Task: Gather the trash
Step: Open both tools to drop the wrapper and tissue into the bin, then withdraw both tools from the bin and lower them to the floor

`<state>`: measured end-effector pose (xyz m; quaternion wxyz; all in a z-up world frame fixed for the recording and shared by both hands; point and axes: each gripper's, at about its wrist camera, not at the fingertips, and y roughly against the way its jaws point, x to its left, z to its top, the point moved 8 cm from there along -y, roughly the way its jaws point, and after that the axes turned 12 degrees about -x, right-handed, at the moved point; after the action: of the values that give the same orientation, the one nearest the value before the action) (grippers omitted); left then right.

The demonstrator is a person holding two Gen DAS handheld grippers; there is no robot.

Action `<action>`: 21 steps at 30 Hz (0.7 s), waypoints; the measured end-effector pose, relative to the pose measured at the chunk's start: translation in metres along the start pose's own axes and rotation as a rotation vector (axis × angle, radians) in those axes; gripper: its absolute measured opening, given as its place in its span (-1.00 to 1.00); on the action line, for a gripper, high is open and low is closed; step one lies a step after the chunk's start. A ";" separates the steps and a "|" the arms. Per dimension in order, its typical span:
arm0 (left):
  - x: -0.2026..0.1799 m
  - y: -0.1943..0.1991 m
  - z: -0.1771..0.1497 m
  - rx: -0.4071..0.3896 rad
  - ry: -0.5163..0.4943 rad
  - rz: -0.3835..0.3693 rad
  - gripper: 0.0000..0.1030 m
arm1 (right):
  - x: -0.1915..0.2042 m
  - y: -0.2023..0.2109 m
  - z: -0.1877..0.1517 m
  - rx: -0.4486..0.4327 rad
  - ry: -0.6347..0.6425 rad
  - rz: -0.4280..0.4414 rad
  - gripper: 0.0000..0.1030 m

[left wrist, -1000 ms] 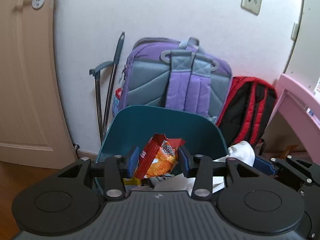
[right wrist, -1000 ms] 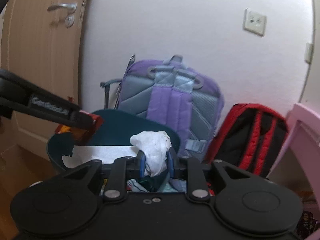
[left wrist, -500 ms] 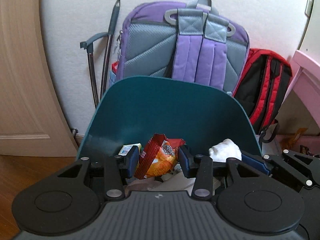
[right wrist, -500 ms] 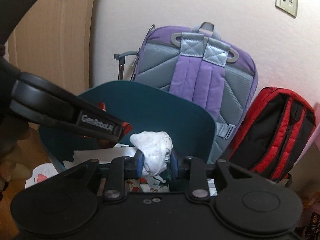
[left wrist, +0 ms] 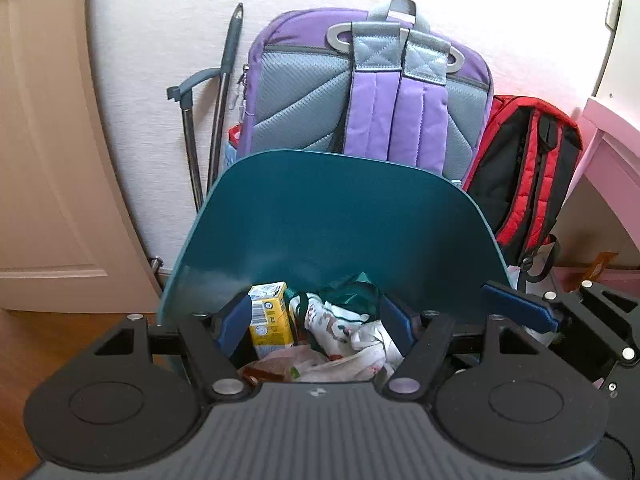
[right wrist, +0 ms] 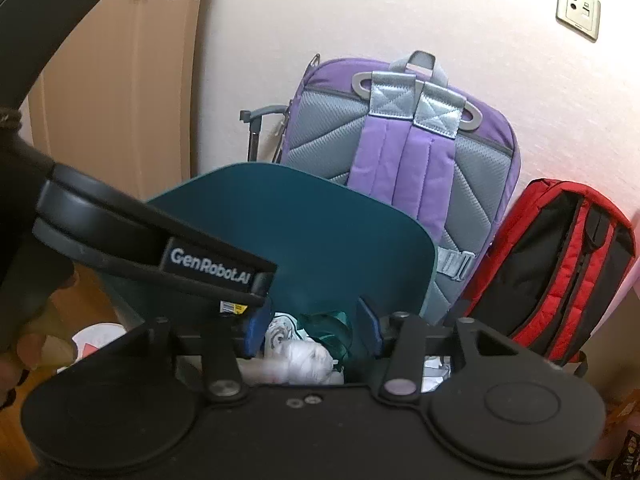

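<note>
Left gripper [left wrist: 316,320]: tilted down over the open teal trash bin [left wrist: 332,232]; jaws have just been opening and now stand apart, nothing pinched between the blue pads [left wrist: 234,322].
Left gripper, seen from right wrist view: black body crosses the left of that view slanting down toward the bin, with white lettering on its side; a person's fingers [right wrist: 28,350] wrap its grip at the lower left edge.
Trash under left gripper: yellow juice carton [left wrist: 268,316] upright just inside the left pad; crumpled printed wrappers [left wrist: 340,324] and clear plastic lie beside it, all inside the bin.
Right gripper [right wrist: 310,326]: also pointed down into the bin, beside the left one; jaws have just been opening, pads spread, released.
White tissue wad [right wrist: 302,360]: lies loose below the spread pads on the trash heap inside the bin; slightly blurred; whether it touches either pad I cannot tell.
Bin position: on wooden floor, far wall raised toward the backpacks.
Background, left to right: wooden door [left wrist: 44,140], folded grey stick handle [left wrist: 218,92] against the wall, purple backpack [left wrist: 368,88] directly behind the bin, red-and-black backpack [left wrist: 528,176], pink furniture edge [left wrist: 612,148].
</note>
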<state>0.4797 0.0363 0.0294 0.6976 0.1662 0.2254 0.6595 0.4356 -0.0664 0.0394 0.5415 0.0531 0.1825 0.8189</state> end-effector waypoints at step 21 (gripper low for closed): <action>-0.014 0.125 -0.028 -0.059 -0.048 -0.032 0.46 | 0.015 0.121 -0.002 -0.039 -0.035 0.062 -0.03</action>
<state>0.3587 0.0304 0.0736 0.7179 0.1577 0.1916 0.6504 0.3242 -0.0950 0.0790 0.5197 0.0626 0.1553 0.8378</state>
